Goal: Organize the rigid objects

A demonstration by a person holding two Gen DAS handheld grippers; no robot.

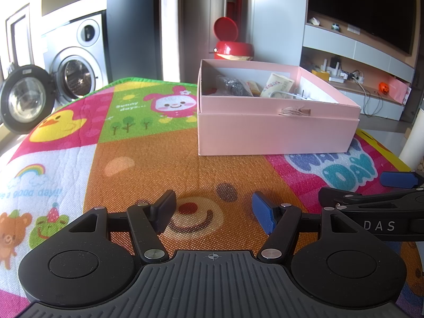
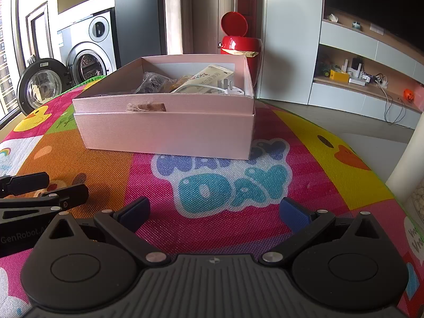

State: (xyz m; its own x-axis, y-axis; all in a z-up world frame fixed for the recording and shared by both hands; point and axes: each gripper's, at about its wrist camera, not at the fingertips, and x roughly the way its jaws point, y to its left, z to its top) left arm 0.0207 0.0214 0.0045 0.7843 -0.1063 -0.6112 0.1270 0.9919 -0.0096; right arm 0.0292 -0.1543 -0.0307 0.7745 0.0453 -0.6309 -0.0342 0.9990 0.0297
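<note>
Pink box on mat, ahead of both empty claws.

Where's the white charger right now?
The white charger lies inside the pink box, at its right end beside a cream packet, ahead of both open hand-held grippers.

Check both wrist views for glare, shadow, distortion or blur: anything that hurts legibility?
Left wrist view: sun glare washes the pink box front and the play mat; fisheye bends the TV. Right wrist view: the box front is shaded but evenly lit; the window is blown out; contents and gripper fingers stay sharp.
</note>
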